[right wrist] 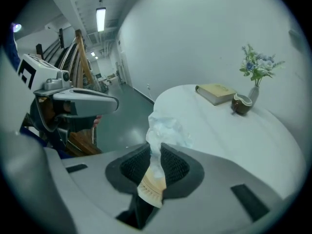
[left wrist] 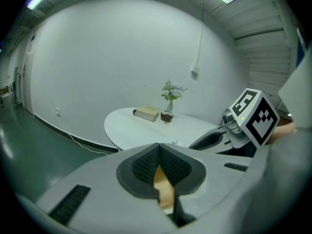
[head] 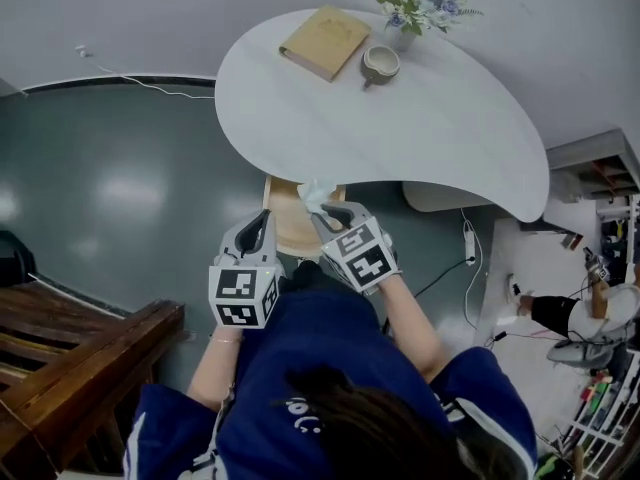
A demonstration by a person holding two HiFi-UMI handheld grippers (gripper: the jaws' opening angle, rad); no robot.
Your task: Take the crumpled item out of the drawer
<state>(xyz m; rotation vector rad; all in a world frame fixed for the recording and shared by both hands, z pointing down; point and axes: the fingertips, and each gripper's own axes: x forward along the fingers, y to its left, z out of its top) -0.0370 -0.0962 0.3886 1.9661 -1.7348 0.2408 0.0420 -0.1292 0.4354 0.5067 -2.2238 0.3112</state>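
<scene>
In the head view my right gripper (head: 326,214) is shut on a crumpled white item (head: 314,195) and holds it above a light wooden drawer (head: 290,230) that sticks out under the table's near edge. The right gripper view shows the item (right wrist: 165,129) bunched up above the pads of that gripper (right wrist: 156,149), with a ribbed tan part pinched between them. My left gripper (head: 263,219) hangs just to the left, over the drawer's left side. In its own view the left gripper (left wrist: 159,148) has its pads together with nothing between them, and wood (left wrist: 164,186) shows beneath.
A white rounded table (head: 420,128) carries a tan book (head: 324,40), a brown cup (head: 380,63) and a vase of flowers (head: 415,8) at its far side. Dark wooden steps (head: 70,338) stand at the left. A power strip (head: 469,240) and clutter lie at the right.
</scene>
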